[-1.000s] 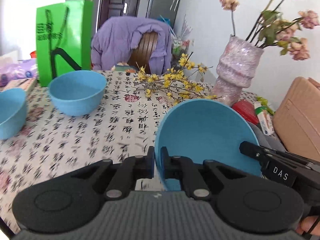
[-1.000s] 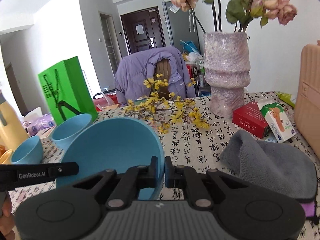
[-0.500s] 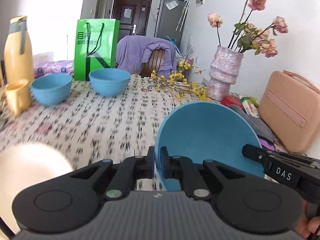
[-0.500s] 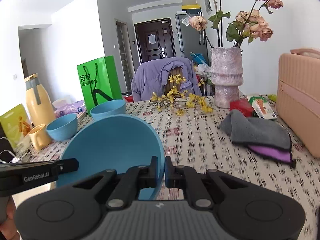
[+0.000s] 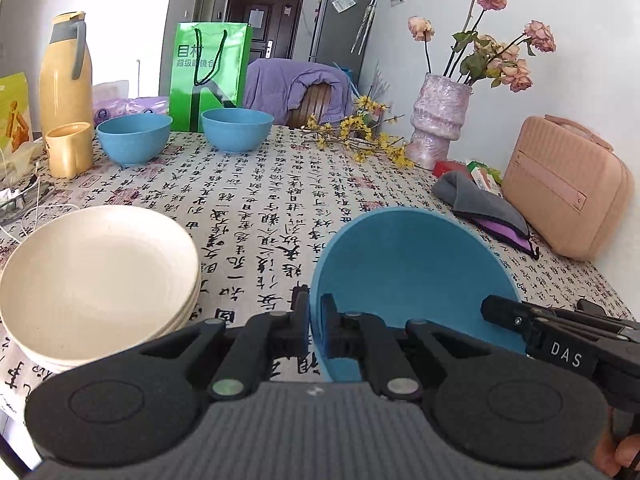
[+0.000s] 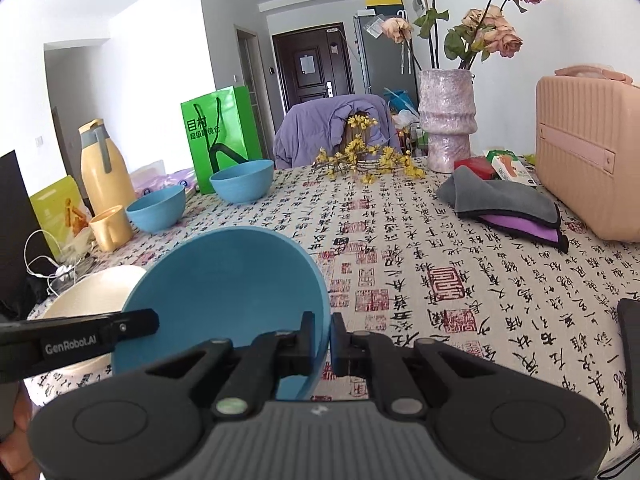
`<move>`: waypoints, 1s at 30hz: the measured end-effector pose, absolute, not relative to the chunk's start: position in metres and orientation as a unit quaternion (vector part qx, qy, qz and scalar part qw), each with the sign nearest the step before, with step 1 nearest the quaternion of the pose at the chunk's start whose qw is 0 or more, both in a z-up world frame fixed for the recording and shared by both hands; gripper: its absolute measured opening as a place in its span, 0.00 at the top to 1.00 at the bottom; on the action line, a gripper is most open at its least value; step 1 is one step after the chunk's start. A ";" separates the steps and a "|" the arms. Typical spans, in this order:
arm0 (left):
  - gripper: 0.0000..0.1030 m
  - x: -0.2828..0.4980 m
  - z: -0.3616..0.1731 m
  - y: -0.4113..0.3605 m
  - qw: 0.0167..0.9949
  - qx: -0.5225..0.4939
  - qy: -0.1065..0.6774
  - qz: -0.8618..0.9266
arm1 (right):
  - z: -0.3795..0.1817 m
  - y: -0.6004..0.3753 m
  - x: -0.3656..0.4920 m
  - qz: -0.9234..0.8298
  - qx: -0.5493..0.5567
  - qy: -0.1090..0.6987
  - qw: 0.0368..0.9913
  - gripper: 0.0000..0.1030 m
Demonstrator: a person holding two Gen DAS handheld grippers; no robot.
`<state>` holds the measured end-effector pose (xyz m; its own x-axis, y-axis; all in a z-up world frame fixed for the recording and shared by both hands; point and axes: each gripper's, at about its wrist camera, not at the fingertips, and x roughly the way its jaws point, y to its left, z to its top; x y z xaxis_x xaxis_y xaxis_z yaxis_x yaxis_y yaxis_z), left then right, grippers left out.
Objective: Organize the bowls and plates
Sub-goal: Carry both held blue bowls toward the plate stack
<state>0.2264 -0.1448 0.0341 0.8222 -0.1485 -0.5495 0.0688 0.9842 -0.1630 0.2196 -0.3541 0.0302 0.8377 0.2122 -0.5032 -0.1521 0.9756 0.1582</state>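
Observation:
Both grippers grip one blue bowl (image 5: 412,268) by opposite sides of its rim, over the near part of the table. My left gripper (image 5: 315,320) is shut on its left rim; my right gripper (image 6: 323,336) is shut on the right rim of the same blue bowl (image 6: 224,280). A stack of cream plates (image 5: 92,280) sits just left of the held bowl, partly hidden in the right wrist view as cream plates (image 6: 92,292). Two more blue bowls (image 5: 134,138) (image 5: 237,130) stand at the far left.
A yellow mug (image 5: 70,148), yellow jug (image 5: 66,76) and green bag (image 5: 208,72) stand far left. Yellow twigs (image 5: 356,140), a vase (image 5: 438,120), grey and purple cloths (image 5: 484,204) and a pink case (image 5: 564,184) line the right side. White cables (image 6: 44,264) lie at the left edge.
Both grippers have drawn back toward the table's near end with the bowl held between them. The far bowls, vase and flowers now look smaller, and the cream plates have come into view.

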 end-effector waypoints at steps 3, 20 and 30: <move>0.94 0.225 0.035 -0.140 0.953 -0.072 0.290 -0.057 | 0.031 -0.349 0.218 0.097 0.050 0.267 0.957 0.93; 0.94 0.241 0.042 -0.098 0.955 -0.086 0.282 -0.024 | 0.043 -0.307 0.247 0.133 0.025 0.262 0.955 0.93; 0.93 0.272 0.016 -0.079 0.931 -0.114 0.344 -0.043 | 0.029 -0.291 0.280 0.128 0.029 0.327 0.936 0.90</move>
<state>0.2717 -0.0791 0.0156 0.7592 -0.1577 -0.6314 0.0013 0.9706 -0.2408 0.2805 -0.2908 0.0285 0.7534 0.2593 -0.6043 -0.2212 0.9654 0.1384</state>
